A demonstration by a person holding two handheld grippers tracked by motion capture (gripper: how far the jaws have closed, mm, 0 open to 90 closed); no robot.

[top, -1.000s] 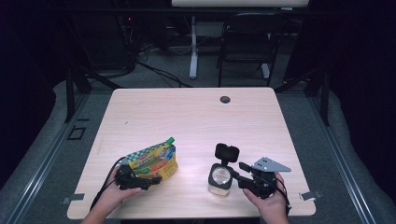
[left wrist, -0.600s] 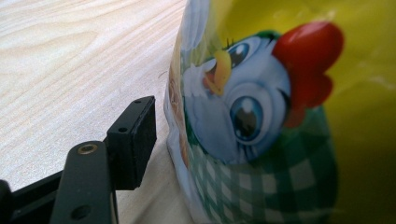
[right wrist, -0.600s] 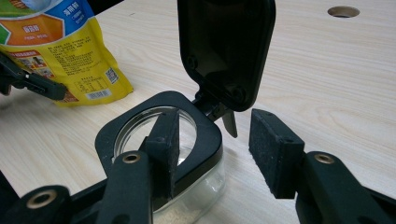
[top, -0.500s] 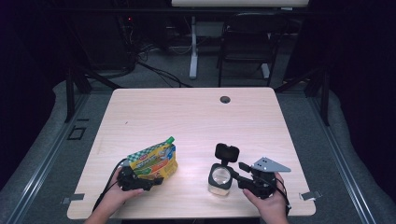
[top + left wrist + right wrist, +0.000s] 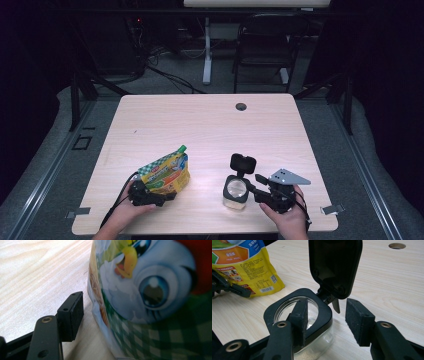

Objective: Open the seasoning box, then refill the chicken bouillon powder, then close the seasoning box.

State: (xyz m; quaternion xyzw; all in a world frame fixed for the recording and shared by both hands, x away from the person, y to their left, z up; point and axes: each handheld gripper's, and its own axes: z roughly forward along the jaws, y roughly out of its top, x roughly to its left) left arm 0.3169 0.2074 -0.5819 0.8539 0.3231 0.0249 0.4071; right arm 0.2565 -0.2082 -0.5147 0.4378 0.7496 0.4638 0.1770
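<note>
Jar [image 5: 235, 192] lid flipped up, R gripper [image 5: 260, 187] jaws astride its rim.

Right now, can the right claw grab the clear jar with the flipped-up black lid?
Probably yes. The right claw is open right at the clear jar with the black flip-up lid, one jaw over its rim and the other beside it, nothing between them.

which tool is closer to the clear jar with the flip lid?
Right. The right tool is at the jar, one jaw over its open mouth, the other outside the rim. The left tool is across the table at the yellow pouch.
</note>
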